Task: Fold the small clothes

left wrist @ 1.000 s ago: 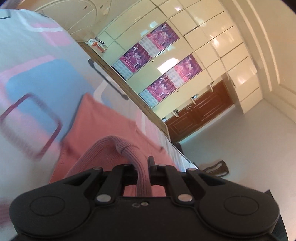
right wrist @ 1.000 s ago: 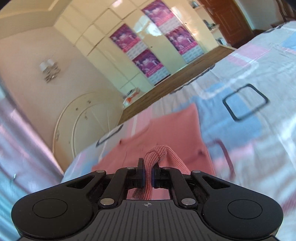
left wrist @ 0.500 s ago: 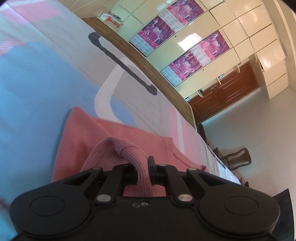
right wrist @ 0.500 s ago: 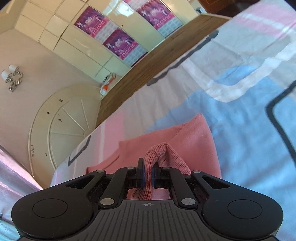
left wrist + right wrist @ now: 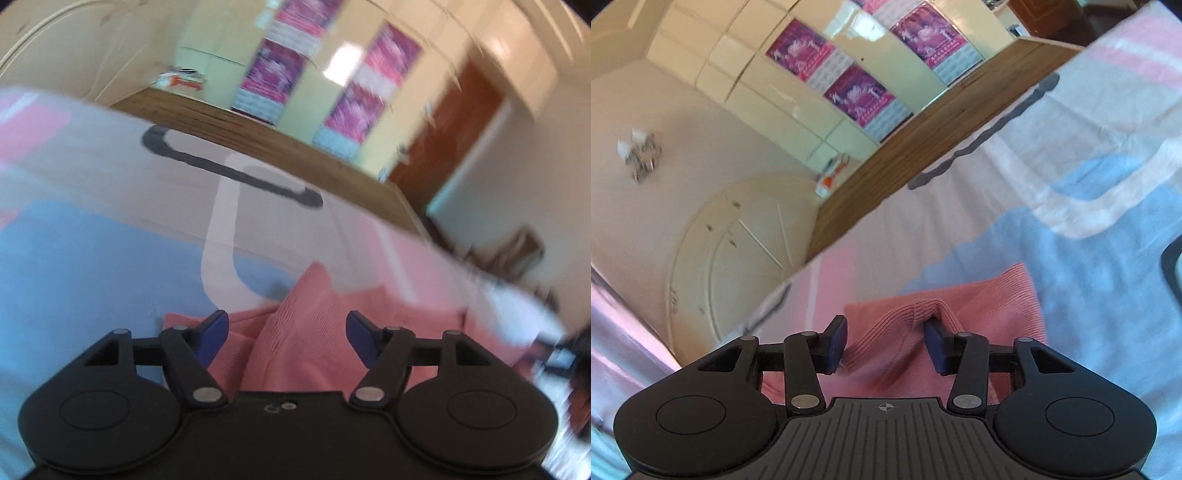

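Both your hand-held grippers are letting go. Left hand-held gripper: jaws opening, a raised fold of the pink knit top between the pads, untouched. Right hand-held gripper: jaws opening, the ribbed hem bunched between the pads, brushing the right one, not pinched. The top lies on the bed directly under and ahead of both, running across your view. Neither hand looks clearly nearer; next grab starts from the near edge.
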